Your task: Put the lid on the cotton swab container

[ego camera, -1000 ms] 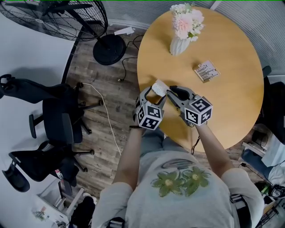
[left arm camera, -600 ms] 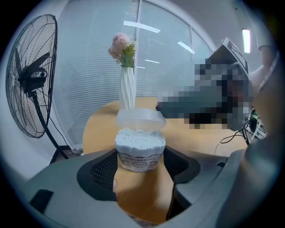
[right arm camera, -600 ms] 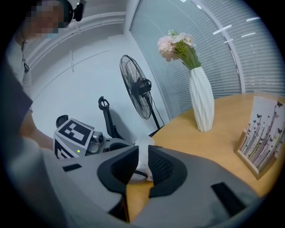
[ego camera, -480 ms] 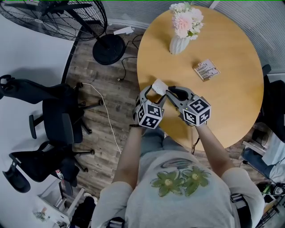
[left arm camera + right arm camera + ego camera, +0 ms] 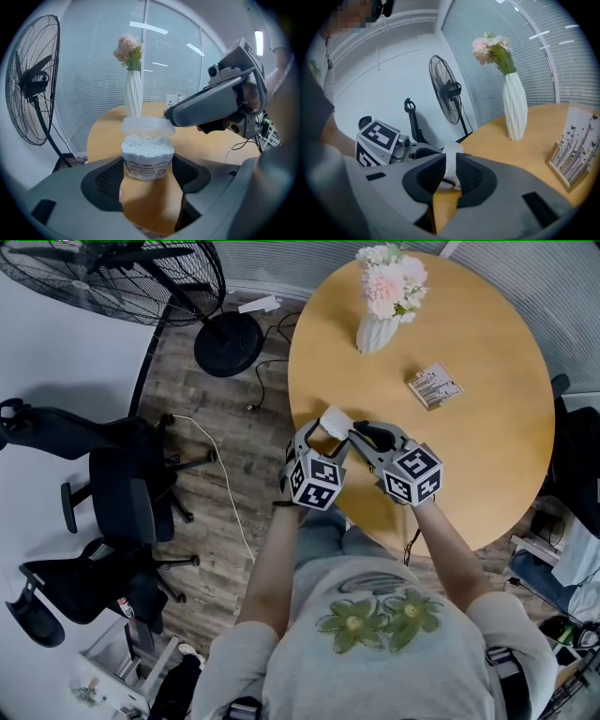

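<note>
**Jaws.** The left gripper (image 5: 147,174) was clenched on the cotton swab container (image 5: 147,163), one pad against each side wall, and held the tub upright with its white swab heads showing at the open mouth. The right gripper (image 5: 449,174) pinched the clear lid (image 5: 147,126) by its edge between nearly closed pads.

**Task object.** The lid lay level directly over the container's mouth, just above the swabs. Whether it touched the rim could not be told. It did not look pressed home.

**Surroundings.** Both grippers met over the near edge of the round wooden table (image 5: 487,456). A white vase of flowers (image 5: 377,332) and a small printed card (image 5: 434,388) stood well apart from them.

**Step in hand.** By judgement, this was the final alignment of lid to rim. The next move likely called for a straight downward press with the lid kept level and the left grip steady, and release only once it was seated.
</note>
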The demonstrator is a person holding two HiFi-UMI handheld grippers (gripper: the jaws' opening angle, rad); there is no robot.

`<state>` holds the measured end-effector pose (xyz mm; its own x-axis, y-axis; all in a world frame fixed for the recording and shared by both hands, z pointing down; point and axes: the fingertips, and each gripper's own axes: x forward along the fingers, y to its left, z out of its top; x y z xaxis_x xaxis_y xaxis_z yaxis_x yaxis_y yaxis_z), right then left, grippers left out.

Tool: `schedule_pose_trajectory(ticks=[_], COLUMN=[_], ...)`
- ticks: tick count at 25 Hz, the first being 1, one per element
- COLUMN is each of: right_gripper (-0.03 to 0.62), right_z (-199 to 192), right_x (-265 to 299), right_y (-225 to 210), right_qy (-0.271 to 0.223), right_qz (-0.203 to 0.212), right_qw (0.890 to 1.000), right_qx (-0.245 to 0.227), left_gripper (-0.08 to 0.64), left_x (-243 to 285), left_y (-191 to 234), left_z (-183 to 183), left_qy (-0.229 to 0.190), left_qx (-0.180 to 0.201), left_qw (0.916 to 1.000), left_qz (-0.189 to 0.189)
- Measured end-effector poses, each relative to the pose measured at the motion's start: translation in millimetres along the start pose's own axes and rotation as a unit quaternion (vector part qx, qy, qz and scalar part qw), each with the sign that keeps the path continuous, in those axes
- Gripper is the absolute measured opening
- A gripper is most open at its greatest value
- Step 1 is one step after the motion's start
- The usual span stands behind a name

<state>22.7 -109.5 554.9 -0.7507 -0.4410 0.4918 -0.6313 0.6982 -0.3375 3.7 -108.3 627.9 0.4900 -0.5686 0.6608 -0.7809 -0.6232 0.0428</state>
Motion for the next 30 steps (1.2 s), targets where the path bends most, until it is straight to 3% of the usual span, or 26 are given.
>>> schedule_pose_trajectory(ticks=[30], right_gripper=[0.069], right_z=[-5.1], right_x=[3.6], right_y=[7.0], right_qy=[0.012], right_qz=[0.006], right_qw=[1.000], right_qx=[-0.021], left_gripper=[0.322], left_x=[0.6], left_y=[-0.7], left_z=[-1.8], left_qy=[0.000], left_qx=[0.001], left_qw=[1.0000], left_qz=[0.000])
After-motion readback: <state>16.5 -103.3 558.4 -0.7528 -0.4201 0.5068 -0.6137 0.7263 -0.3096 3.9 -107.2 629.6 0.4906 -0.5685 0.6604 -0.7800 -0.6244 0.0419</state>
